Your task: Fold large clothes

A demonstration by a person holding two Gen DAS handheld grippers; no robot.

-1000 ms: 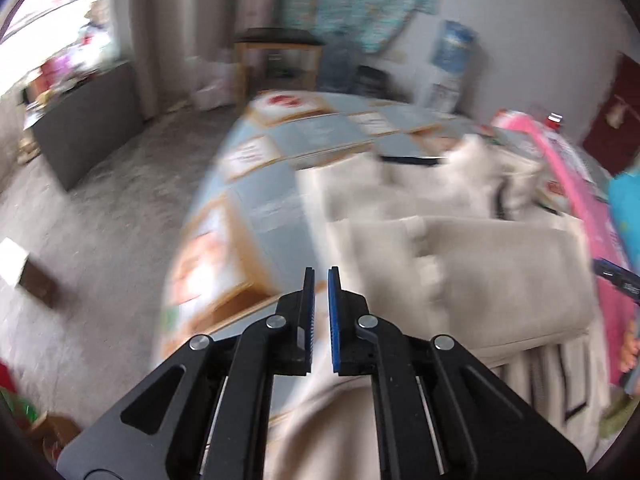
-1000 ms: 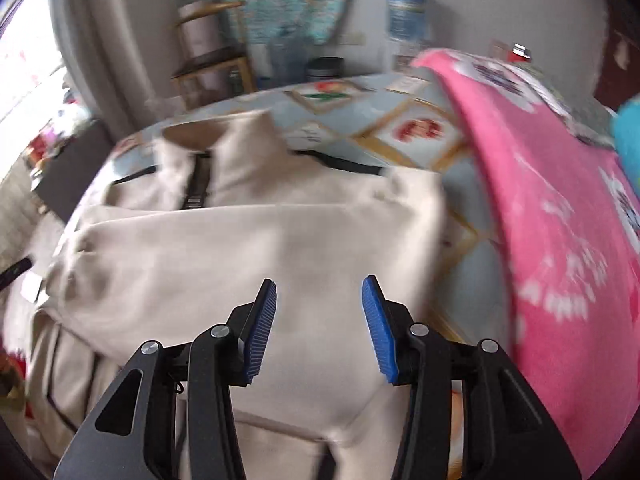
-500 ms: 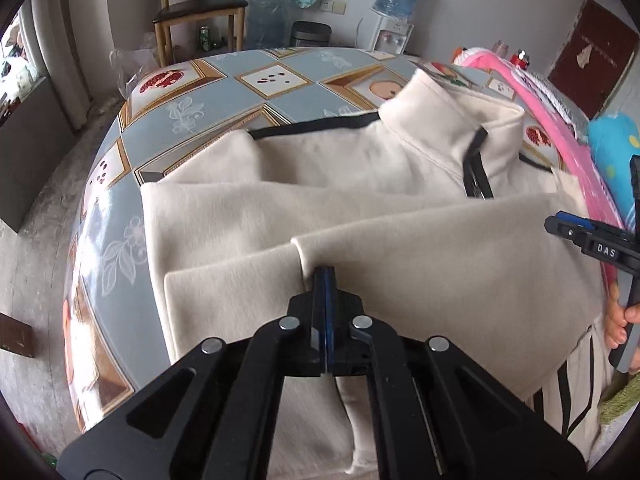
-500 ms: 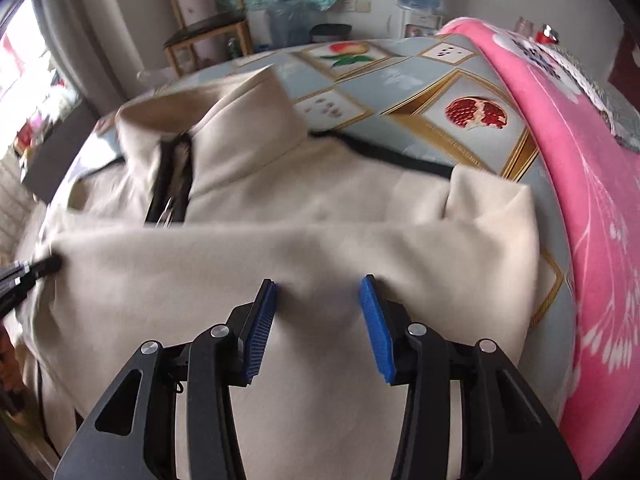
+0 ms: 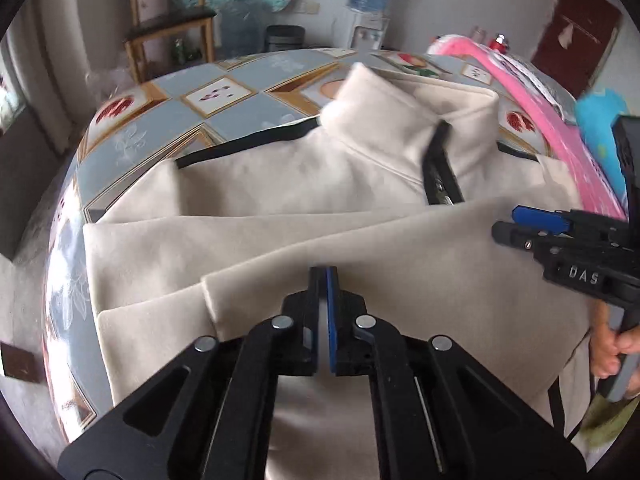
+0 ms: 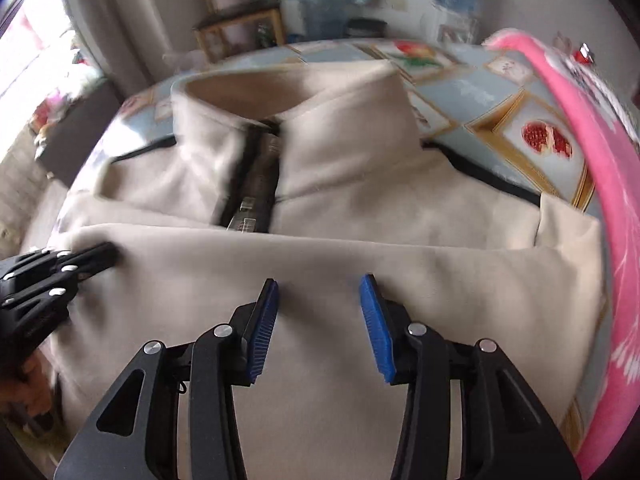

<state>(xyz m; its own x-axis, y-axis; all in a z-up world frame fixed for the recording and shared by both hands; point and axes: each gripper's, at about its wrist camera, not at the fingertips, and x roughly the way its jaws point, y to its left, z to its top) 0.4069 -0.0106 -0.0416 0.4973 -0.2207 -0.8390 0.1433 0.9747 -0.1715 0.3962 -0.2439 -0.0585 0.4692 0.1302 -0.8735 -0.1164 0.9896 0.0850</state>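
Soft cream fleece of the jacket (image 5: pixel 304 240) is being pinched by the left tongs (image 5: pixel 323 280); the right tongs (image 6: pixel 318 292), spread, are being closed above it. Collar pointing away, it is lying across the glossy tiled worktop (image 5: pixel 240 116).

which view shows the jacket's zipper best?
Right wrist. The zipper sits near centre, facing the lens, running from the collar down to the folded-over flap, though blurred. The left wrist view shows it off to the right, at a slant, smaller.
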